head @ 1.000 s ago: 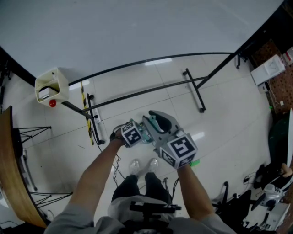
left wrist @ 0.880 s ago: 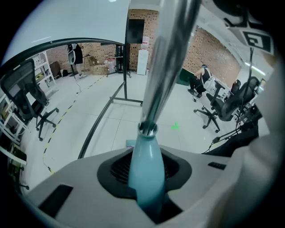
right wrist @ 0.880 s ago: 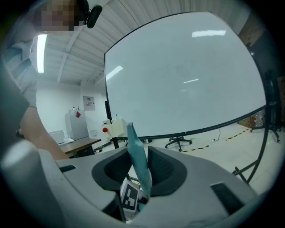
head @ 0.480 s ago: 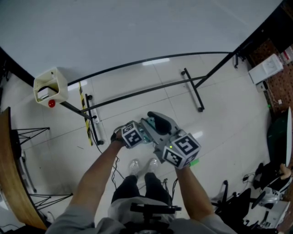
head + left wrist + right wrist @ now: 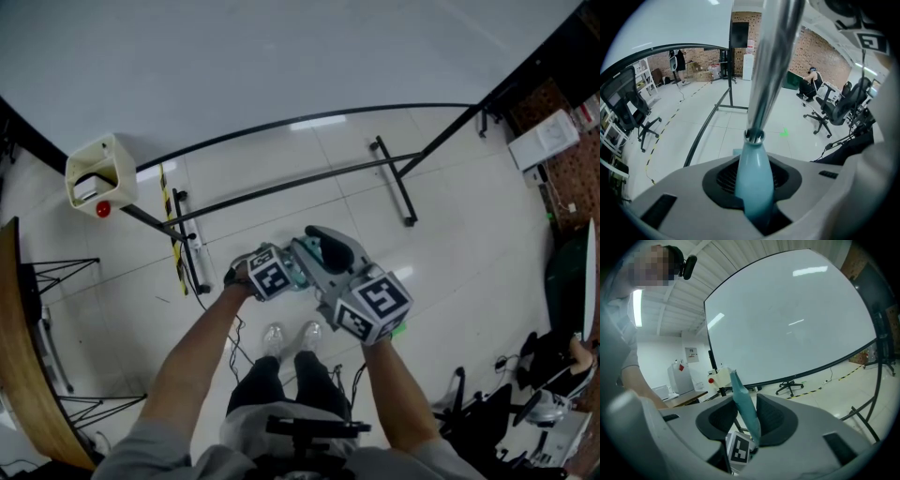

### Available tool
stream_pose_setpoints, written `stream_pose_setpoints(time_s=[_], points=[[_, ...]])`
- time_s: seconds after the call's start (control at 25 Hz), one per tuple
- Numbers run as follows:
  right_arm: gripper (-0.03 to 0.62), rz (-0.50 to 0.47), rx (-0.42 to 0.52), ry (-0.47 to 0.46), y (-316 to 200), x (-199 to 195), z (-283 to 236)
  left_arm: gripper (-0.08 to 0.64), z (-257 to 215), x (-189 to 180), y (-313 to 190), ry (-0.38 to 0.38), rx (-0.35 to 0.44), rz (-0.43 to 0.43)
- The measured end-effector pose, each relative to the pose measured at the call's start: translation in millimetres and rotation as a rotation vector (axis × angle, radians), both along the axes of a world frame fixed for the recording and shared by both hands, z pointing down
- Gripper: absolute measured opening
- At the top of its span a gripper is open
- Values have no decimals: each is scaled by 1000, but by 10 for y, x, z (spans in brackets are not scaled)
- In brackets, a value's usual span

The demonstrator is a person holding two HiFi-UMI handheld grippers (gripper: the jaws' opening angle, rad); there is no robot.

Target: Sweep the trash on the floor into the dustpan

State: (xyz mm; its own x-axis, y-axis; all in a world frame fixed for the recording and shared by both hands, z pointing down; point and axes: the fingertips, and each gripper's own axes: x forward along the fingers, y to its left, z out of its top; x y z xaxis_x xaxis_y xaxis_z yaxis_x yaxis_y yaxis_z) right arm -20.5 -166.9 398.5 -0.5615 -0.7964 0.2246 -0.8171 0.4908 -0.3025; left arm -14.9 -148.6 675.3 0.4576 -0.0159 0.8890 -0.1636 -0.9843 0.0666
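Left gripper (image 5: 754,190) clamping teal grip (image 5: 753,166) of metal pole (image 5: 772,65), right gripper (image 5: 745,420) jaws just opening, teal strip (image 5: 740,397) leaning loose between them.

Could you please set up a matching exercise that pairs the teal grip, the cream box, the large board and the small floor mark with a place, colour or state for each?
Things:
1. teal grip
2. cream box
3. large board
4. floor mark

Places, colours, states:
A. carries a red button
B. green
C. clamped between the left gripper's jaws
D. white, across the top of the head view

Pairs: 1-C, 2-A, 3-D, 4-B
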Motion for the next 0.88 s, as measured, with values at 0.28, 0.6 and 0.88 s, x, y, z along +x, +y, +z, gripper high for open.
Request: stream_pose_setpoints(time_s=[0.28, 0.6, 0.88], points=[[129, -30, 37, 54, -16, -96, 9, 93, 15, -90, -11, -13, 38, 33], [126, 3, 40, 71, -41, -53, -28, 162, 8, -237, 7, 1, 2, -13], [123, 14, 53, 95, -31, -10, -44, 179, -52, -365, 11, 15, 3, -36]])
